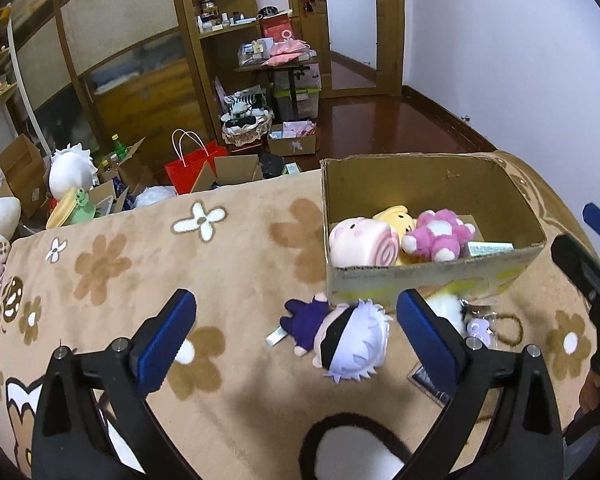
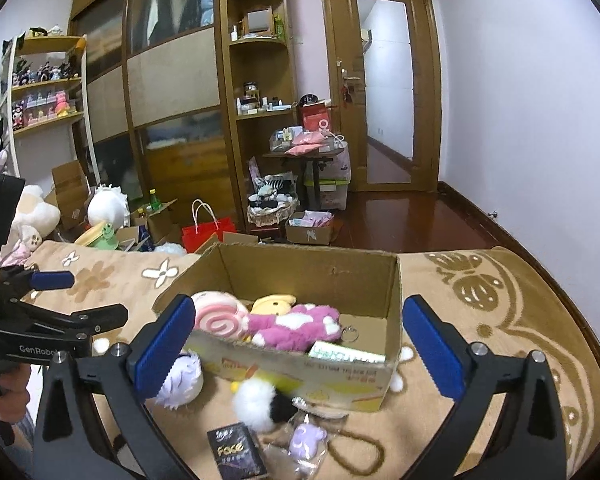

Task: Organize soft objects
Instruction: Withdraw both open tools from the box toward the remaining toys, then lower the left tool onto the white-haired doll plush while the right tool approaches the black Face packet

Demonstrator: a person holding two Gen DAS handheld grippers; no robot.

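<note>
Beige flower-patterned blanket covers the work surface, with a wooden wardrobe and a cluttered floor far beyond both claws. Ahead and to the right of the left gripper sits an open cardboard box; seen from the right gripper it lies straight ahead, between the spread fingers. Inside it, packed toward the near left corner, are a pink swirl-roll plush, a yellow plush behind it, and a pink-and-white plush beside a small pale carton; the far half of the box floor is bare. A white-haired blindfolded doll lies on the blanket between the left gripper's fingers, nearer the right one, just in front of the box wall; its long axis runs diagonally, head toward the claw, purple body pointing away and left. Both claws are released, fingers wide apart, gripping nothing. Below the right gripper's span, close to the box front, lie a white-and-black pompom, a dark card packet, and a lilac keychain charm with a brown cord. Open blanket stretches left of the left gripper, up to the far edge.
</note>
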